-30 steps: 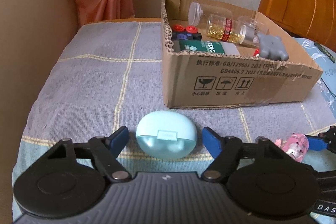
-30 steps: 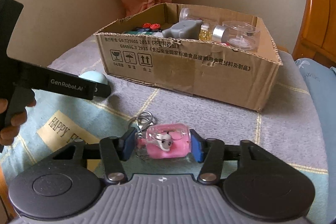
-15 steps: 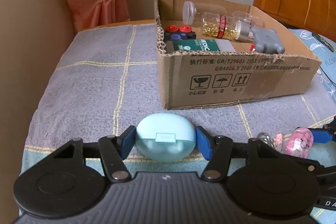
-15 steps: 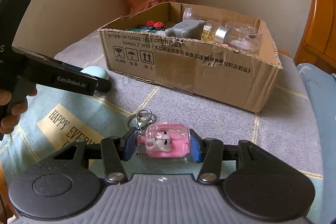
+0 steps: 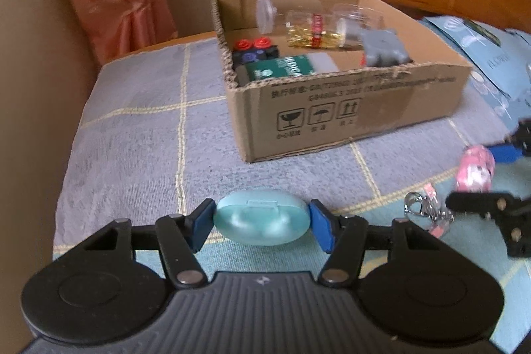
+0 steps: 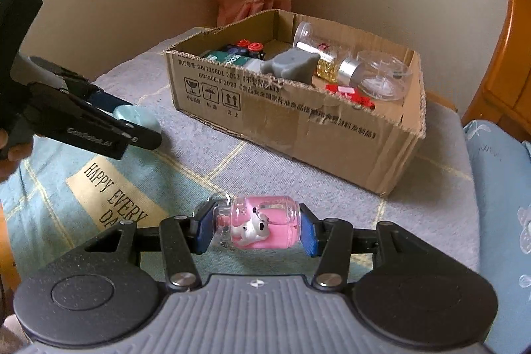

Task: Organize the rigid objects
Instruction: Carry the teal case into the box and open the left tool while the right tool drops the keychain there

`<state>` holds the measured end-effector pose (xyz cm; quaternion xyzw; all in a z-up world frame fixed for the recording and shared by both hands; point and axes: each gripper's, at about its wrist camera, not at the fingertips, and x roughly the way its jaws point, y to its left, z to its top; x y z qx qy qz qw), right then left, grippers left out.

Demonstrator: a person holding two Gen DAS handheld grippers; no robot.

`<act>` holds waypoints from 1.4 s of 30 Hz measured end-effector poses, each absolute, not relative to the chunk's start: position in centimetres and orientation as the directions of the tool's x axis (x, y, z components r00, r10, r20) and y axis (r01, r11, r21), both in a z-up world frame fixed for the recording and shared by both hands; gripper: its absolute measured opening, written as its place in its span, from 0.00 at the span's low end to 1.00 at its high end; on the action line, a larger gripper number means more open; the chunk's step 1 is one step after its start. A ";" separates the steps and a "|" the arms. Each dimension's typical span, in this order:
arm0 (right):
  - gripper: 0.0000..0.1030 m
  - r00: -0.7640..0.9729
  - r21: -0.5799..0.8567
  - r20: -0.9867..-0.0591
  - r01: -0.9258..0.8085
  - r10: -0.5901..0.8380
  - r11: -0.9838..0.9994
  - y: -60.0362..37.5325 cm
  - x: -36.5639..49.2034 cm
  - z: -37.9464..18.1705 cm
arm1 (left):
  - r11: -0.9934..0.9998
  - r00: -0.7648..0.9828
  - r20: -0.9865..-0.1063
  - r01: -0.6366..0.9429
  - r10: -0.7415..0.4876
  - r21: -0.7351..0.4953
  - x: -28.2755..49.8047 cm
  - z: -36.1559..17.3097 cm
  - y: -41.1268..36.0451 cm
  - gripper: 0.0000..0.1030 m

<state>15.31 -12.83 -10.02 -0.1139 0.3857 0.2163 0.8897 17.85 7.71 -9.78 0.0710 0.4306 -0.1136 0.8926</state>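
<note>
A: What shows in the left wrist view?

B: The left gripper (image 5: 262,223) has its blue pads pressed against both ends of a pale blue earbud case (image 5: 262,222), clamped between them above the checked blanket (image 5: 132,128). Beyond stands the open cardboard box (image 5: 348,118), holding a green packet (image 5: 282,68), a grey plastic piece (image 5: 383,50) and a clear bottle of yellow capsules (image 5: 308,29). At the right edge the other tool carries a pink charm with a metal clasp (image 5: 415,209) hanging below it.

A: And the right wrist view?

B: The right gripper (image 6: 255,229) is closed on a pink keychain bottle (image 6: 262,224), lying sideways between the pads, a small white figure inside. It is off the blanket, near the box's (image 6: 298,128) front corner. The left tool sits at the left with the case (image 6: 136,116) in its grip.
</note>
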 end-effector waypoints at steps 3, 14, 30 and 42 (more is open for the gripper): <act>0.54 0.598 -0.043 -0.742 -0.493 0.302 0.869 -13.0 15.3 -9.1 | 0.951 0.591 -0.791 0.308 -0.159 0.039 17.7 -8.8 7.7 0.59; 0.54 0.581 -0.042 -0.745 -0.533 0.330 0.845 -14.1 15.6 -5.1 | 0.897 0.562 -0.789 0.441 -0.248 0.032 17.6 -3.2 7.0 0.59; 0.54 0.678 -0.065 -0.646 -0.506 0.351 0.860 -15.0 21.0 3.9 | 0.881 0.611 -0.728 0.473 -0.311 0.021 24.5 3.2 4.3 0.59; 0.54 0.667 -0.080 -0.662 -0.515 0.340 0.854 -12.1 27.7 4.2 | 0.919 0.587 -0.779 0.394 -0.223 0.034 35.1 -0.9 2.8 0.59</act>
